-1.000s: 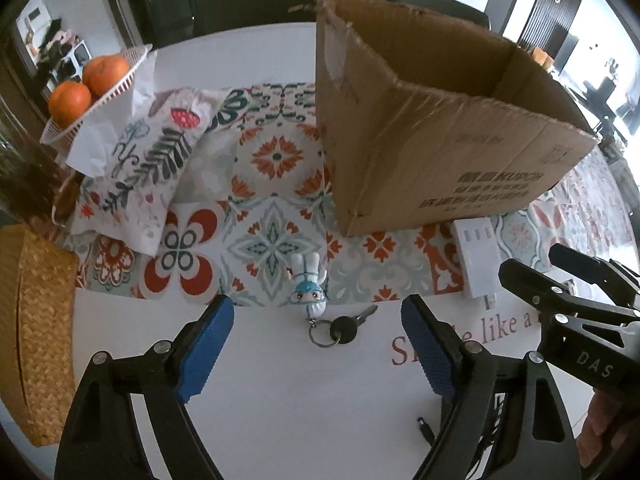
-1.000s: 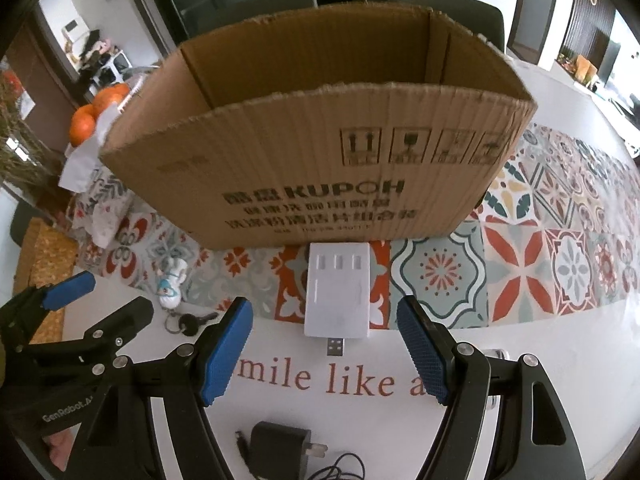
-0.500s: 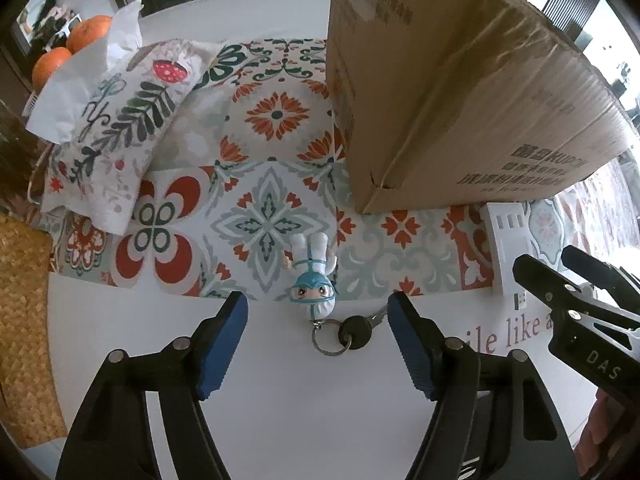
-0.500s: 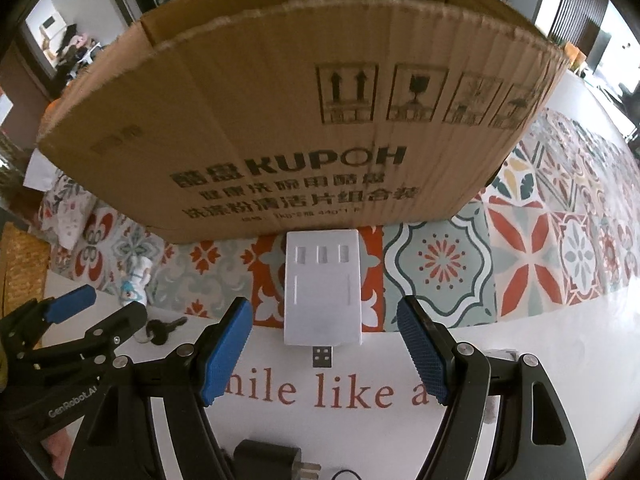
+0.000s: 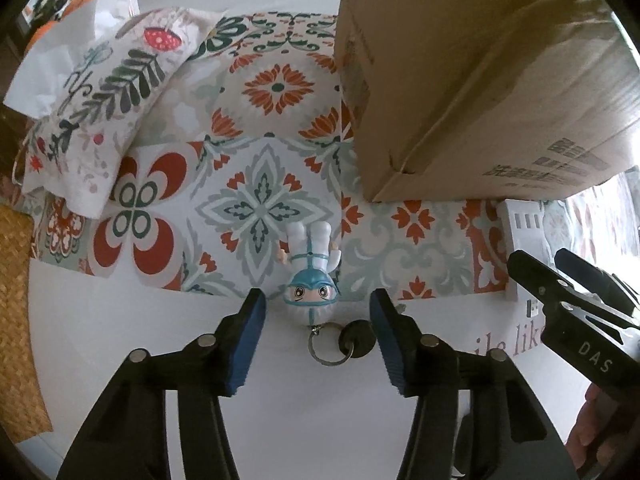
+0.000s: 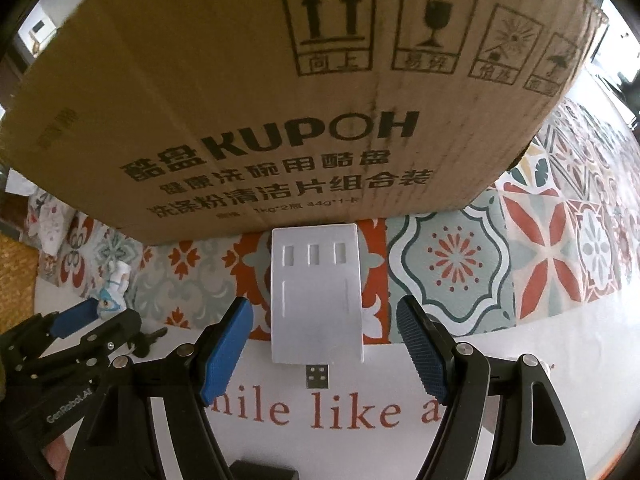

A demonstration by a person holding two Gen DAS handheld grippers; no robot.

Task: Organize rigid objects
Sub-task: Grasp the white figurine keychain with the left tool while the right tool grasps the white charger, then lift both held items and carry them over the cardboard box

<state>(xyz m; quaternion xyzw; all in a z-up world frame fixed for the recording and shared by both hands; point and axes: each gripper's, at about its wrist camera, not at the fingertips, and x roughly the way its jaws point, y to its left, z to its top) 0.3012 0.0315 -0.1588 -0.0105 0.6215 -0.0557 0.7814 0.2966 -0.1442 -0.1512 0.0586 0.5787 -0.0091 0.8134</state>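
Left gripper (image 5: 318, 334), jaws just closing yet apart, straddles figurine keychain (image 5: 312, 280) at the patterned runner's (image 5: 256, 200) edge; right gripper (image 6: 324, 344) gapes around white USB hub (image 6: 316, 292).

Looks like someone's home, probably a dining room. The white worktop (image 5: 320, 420) has a tile-patterned runner (image 5: 256, 200) down the middle, a floral fabric tissue cover (image 5: 104, 120) with tissue sticking out, and oranges (image 5: 48, 28) at the far left edge. There's a reused dishwasher-detergent cardboard box (image 6: 280, 100), and a woven mat (image 5: 16, 320) on the side.
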